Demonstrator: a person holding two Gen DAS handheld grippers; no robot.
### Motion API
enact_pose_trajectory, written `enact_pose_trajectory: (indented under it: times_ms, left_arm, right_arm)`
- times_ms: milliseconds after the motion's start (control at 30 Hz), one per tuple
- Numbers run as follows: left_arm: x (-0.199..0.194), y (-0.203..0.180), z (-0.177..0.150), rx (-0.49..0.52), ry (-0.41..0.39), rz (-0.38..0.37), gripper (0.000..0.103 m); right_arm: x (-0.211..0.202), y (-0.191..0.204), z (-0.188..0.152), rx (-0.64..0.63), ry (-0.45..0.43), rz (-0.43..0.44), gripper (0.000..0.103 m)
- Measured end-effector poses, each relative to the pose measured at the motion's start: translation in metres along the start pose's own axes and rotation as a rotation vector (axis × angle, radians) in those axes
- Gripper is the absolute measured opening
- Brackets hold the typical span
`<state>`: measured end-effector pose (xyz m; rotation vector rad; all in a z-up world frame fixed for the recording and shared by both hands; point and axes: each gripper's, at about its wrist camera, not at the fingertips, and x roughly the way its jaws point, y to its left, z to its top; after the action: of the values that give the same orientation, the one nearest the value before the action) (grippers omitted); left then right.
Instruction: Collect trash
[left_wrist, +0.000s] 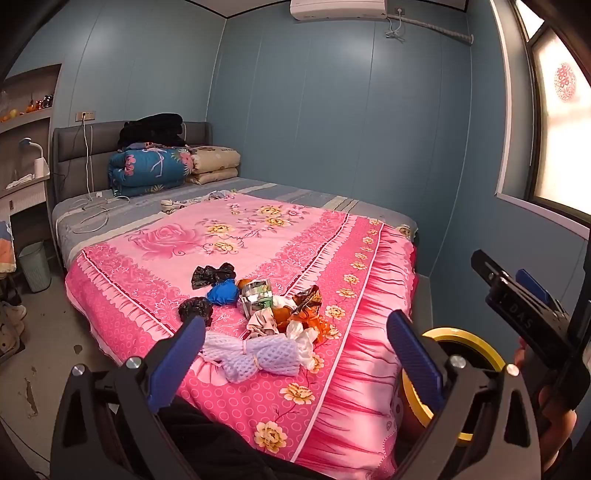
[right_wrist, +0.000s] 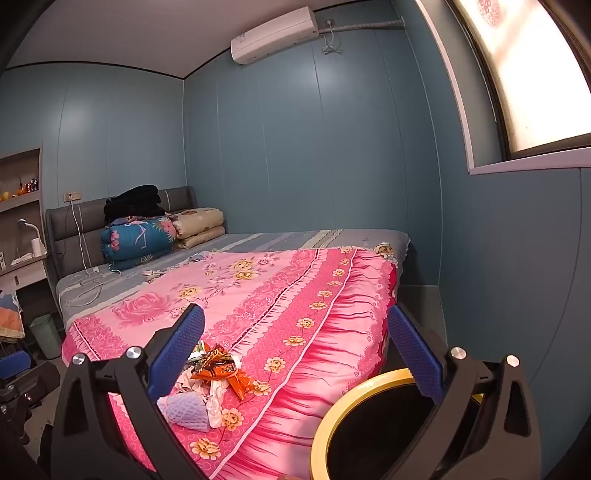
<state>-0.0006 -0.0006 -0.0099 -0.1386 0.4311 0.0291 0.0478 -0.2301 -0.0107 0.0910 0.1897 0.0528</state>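
Trash lies heaped on the pink floral bedspread, just ahead of the left gripper and between the lines of its 2 blue pads. Left gripper: jaws spread wide, nothing between the pads, nothing held. Nearest its tips sits a white mesh bundle tied at the middle; the left pad's tip overlaps a crumpled black bag in this view, though contact cannot be told. Further ahead — a blue wad, a second black bag, a silvery-green carton, and orange and white wrappers. A bin with a yellow rim stands off the bed's foot, behind the left gripper's right finger. Right gripper: jaws equally wide, empty. From its camera the same pile sits low and toward its left finger — an orange wrapper and the mesh bundle partly hidden behind that pad. The yellow-rimmed bin is close below, toward its right finger, black inside. In the left wrist view the right gripper shows off to the right, with part of a hand on its grip. Far ahead of both tools, folded quilts are stacked at the headboard.
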Motion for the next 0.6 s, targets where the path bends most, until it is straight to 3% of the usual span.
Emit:
enact_pose_trajectory:
  times_ms: [600]
  left_arm:
    - [-0.0015, 0.0016, 0.0041, -0.002, 0.001, -0.001, 0.095]
  right_arm:
    - [-0.0004, -0.0022, -0.0016, 0.003, 0.005, 0.001, 0.095]
